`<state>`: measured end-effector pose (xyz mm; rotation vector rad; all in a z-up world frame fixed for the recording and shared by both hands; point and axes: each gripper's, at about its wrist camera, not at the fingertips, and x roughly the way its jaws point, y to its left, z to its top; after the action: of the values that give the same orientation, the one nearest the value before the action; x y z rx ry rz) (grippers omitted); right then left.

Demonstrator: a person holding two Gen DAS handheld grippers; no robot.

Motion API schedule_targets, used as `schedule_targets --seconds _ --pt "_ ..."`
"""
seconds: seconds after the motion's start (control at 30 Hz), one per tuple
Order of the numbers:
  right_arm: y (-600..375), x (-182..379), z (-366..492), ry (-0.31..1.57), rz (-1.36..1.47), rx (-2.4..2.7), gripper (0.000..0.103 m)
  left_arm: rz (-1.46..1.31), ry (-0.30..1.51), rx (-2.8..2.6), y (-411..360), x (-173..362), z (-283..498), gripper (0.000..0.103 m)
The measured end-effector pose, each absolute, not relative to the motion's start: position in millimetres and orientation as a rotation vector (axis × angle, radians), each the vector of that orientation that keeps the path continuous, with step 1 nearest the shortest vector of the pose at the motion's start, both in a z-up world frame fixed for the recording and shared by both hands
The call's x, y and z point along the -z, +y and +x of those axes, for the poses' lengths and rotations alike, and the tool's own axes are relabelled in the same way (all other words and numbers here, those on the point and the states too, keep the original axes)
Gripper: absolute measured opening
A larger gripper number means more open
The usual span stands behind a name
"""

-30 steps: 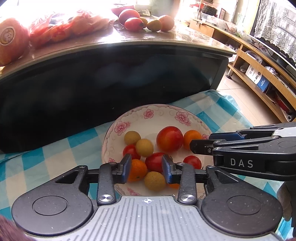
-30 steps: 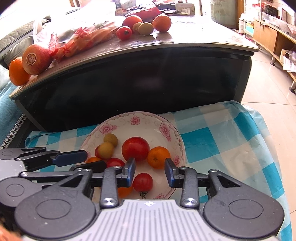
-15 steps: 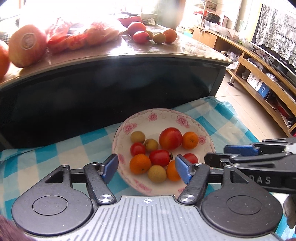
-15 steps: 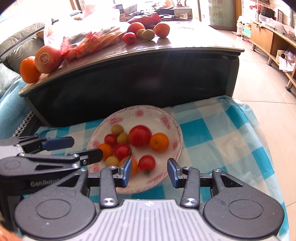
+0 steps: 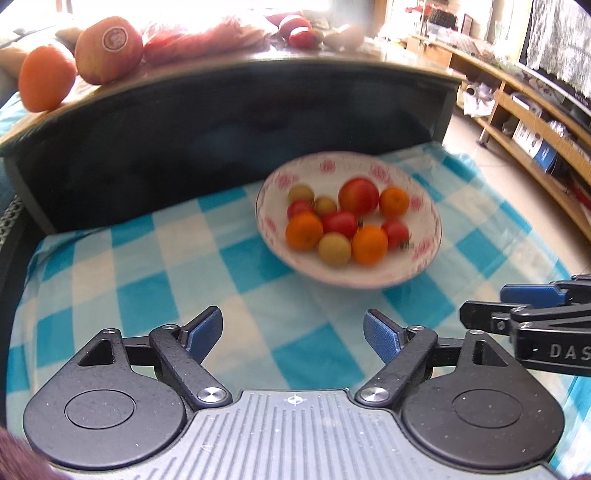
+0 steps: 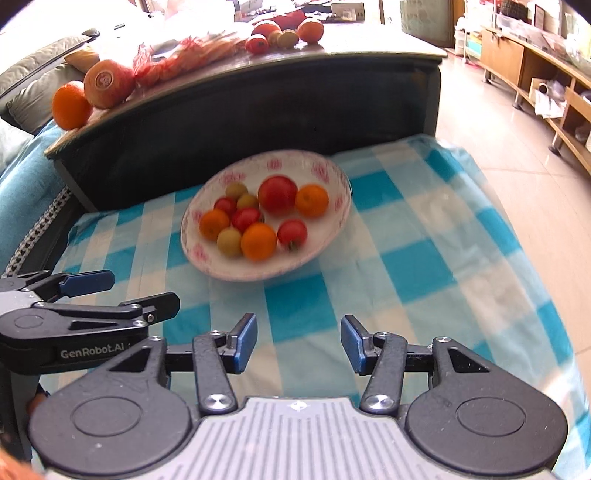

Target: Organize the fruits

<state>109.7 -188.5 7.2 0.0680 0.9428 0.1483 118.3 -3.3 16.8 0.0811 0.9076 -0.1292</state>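
Observation:
A white plate with pink flowers (image 5: 334, 170) (image 6: 334, 177) sits on a blue and white checked cloth (image 5: 147, 266) (image 6: 424, 258). It holds several small fruits: a big red tomato (image 5: 359, 195) (image 6: 277, 194), small oranges (image 5: 304, 231) (image 6: 258, 242), red cherry tomatoes (image 5: 340, 224) and yellowish round fruits (image 5: 334, 248). My left gripper (image 5: 293, 330) (image 6: 122, 290) is open and empty, well short of the plate. My right gripper (image 6: 299, 339) (image 5: 487, 304) is also open and empty, beside the left one.
Behind the cloth stands a dark low table (image 5: 240, 103) (image 6: 258, 92). On it lie an orange (image 5: 46, 79) (image 6: 70, 101), a stickered apple (image 5: 109, 50) (image 6: 109, 85), a bag of red produce (image 6: 184, 57) and more fruit (image 6: 284, 31). Wooden shelves (image 5: 535, 122) line the right.
Both grippers have pulled back from the plate and opened wider. The plate and its fruits now lie farther away, unmoved on the cloth.

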Motion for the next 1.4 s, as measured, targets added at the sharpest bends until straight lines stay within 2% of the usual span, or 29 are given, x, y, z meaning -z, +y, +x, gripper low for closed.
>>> schedule_targets --seconds 0.5,0.57,1.07,1.4 --pt "-183.2 2.0 53.8 0.983 0.108 -0.124 0.057 0.086 0.914 0.121 -6.5 -10.1 65.3 0.097" --pt "-182.4 2.1 46.6 0.985 0.106 -0.115 0.057 0.081 0.907 0.114 -5.4 -11.3 59.4 0.103" --pt "-181.2 -1.4 10.8 0.978 0.114 -0.087 0.058 0.188 0.913 0.079 -13.5 -7.6 30.2 0.103" --pt "-176.9 3.7 -0.3 0.992 0.099 -0.075 0.058 0.164 0.94 0.069 -11.9 -4.9 21.0 0.103"
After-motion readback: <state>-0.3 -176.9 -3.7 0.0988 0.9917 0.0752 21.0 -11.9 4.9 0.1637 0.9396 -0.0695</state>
